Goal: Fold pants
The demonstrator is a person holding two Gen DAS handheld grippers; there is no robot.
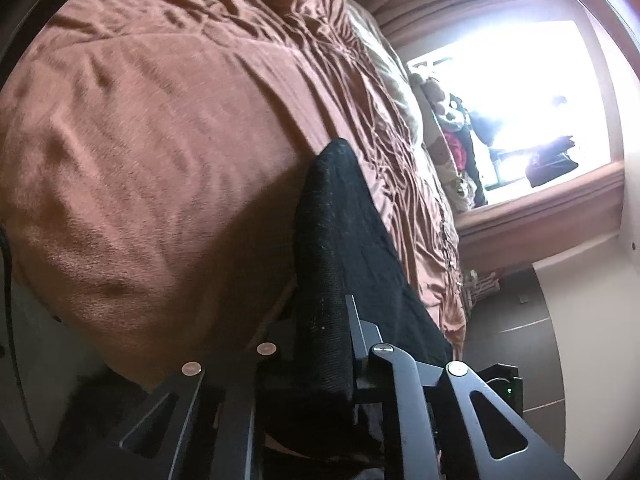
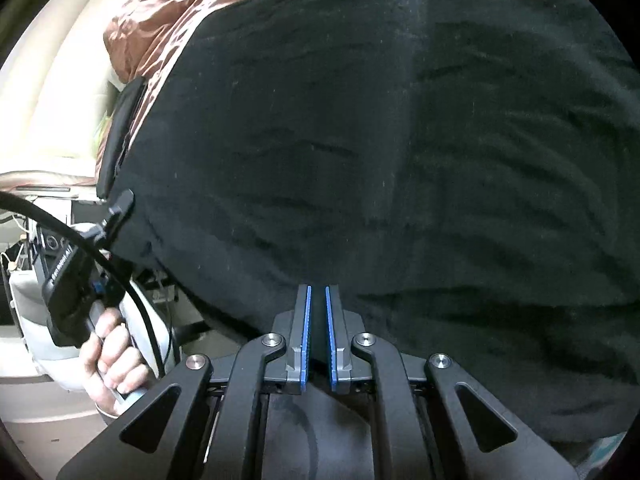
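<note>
The black pants point(image 2: 400, 152) lie spread on the bed and fill most of the right wrist view. My right gripper point(image 2: 317, 292) is shut on the near edge of the pants; black cloth sits between its blue pads point(image 2: 307, 320). In the left wrist view a strip of the black pants point(image 1: 340, 248) rises between the fingers of my left gripper point(image 1: 320, 320), which is shut on it. The left gripper also shows in the right wrist view point(image 2: 120, 204), at the left edge of the pants, held by a hand point(image 2: 112, 360).
A rust-brown bedspread point(image 1: 160, 140) covers the bed. A bright window point(image 1: 520, 100) with dark items on its sill is at the right. Dark floor point(image 1: 520, 320) lies beside the bed. Pale furniture and cables point(image 2: 24, 240) stand at the left.
</note>
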